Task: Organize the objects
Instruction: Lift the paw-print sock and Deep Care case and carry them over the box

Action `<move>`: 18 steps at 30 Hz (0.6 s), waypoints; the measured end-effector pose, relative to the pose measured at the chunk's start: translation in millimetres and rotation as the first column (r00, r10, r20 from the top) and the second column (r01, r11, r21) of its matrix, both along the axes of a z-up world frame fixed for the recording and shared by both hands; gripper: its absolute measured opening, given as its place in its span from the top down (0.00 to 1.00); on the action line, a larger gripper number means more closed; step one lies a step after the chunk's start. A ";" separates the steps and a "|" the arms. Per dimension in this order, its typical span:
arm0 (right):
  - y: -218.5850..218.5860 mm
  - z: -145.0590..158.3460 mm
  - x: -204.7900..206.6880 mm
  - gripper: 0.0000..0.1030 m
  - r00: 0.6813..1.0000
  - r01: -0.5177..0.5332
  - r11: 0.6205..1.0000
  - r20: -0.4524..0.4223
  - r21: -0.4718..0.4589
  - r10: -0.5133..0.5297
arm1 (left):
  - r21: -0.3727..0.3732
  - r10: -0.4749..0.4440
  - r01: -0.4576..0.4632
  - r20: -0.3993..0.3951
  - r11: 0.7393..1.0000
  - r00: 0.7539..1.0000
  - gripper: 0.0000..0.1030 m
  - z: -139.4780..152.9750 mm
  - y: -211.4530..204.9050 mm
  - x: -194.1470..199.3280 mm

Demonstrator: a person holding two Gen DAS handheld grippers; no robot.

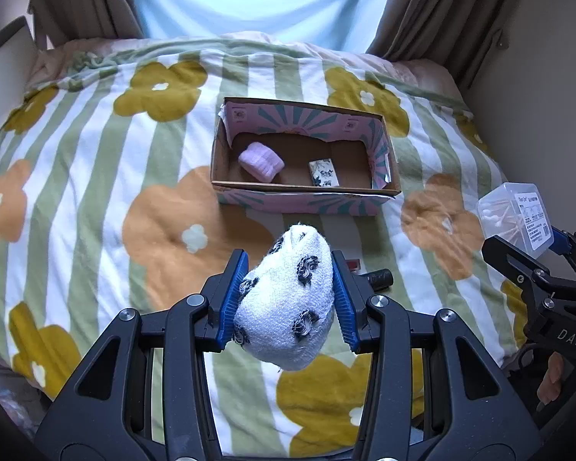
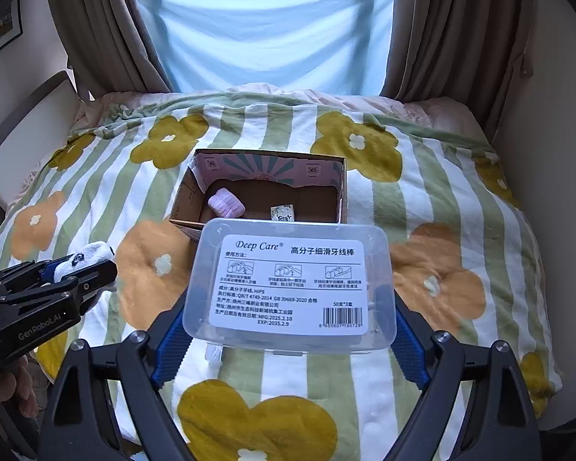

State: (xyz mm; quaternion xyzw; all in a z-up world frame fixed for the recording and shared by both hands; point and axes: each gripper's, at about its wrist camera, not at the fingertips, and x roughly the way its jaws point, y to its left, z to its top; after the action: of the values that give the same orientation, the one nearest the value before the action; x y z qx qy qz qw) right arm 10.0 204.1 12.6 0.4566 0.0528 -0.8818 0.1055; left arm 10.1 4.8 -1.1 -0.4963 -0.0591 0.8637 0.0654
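Left gripper (image 1: 288, 296) pinches a rolled sock (image 1: 288, 299) and right gripper (image 2: 288, 330) clamps the clear floss-pick case (image 2: 292, 284), both held up, probably bound for the cardboard box (image 1: 219, 153) ahead of the fingers

We see a white sock (image 1: 288, 299) with black spots, a lilac roll (image 1: 260, 161), a pink-and-teal box (image 1: 307, 199), and a green-striped quilt (image 1: 96, 161) with mustard and orange flowers.

A bedroom in a home. A bed fills the middle of the frame, covered by a striped quilt (image 2: 96, 176) with big yellow and orange flowers. Brown curtains (image 2: 453, 30) hang at upper left and right, framing a bright window (image 2: 265, 27) (covered by pale blue cloth).
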 end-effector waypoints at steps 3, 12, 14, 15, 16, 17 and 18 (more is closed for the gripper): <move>-0.3 1.9 -2.6 0.16 1.000 -0.007 1.000 -0.003 -0.006 0.007 | 0.006 0.008 -0.008 0.006 1.000 1.000 0.62 0.6 -0.5 -2.1; -3.3 6.4 -28.9 0.16 0.999 -0.032 0.999 -0.004 -0.016 0.032 | 0.004 0.004 -0.004 -0.007 1.000 1.000 0.62 10.1 3.6 -28.8; -4.4 6.4 -38.6 0.16 0.999 -0.040 0.999 -0.003 -0.018 0.040 | 0.005 0.006 -0.006 -0.010 1.000 1.000 0.62 12.5 4.1 -39.4; -4.9 6.2 -43.6 0.16 0.999 -0.044 0.999 -0.003 -0.018 0.044 | 0.007 0.007 -0.007 -0.011 1.000 1.000 0.62 13.5 3.7 -45.9; -5.9 6.3 -50.8 0.16 0.999 -0.048 0.999 -0.005 -0.018 0.048 | 0.007 0.009 -0.009 -0.011 1.000 1.000 0.62 14.0 3.8 -52.4; -6.2 6.1 -57.4 0.16 0.999 -0.052 0.998 -0.005 -0.018 0.052 | 0.007 0.010 -0.010 -0.011 1.000 1.000 0.62 14.1 3.9 -59.1; -7.0 5.8 -64.0 0.16 0.999 -0.054 0.998 -0.004 -0.016 0.054 | 0.009 0.013 -0.012 -0.010 1.000 1.000 0.62 13.5 4.0 -66.9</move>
State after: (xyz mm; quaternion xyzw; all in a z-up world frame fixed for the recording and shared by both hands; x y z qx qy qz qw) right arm -53.9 197.1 18.4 0.4523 0.0581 -0.8799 0.1332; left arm -56.8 8.8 12.3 -0.4911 -0.0658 0.8664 0.0626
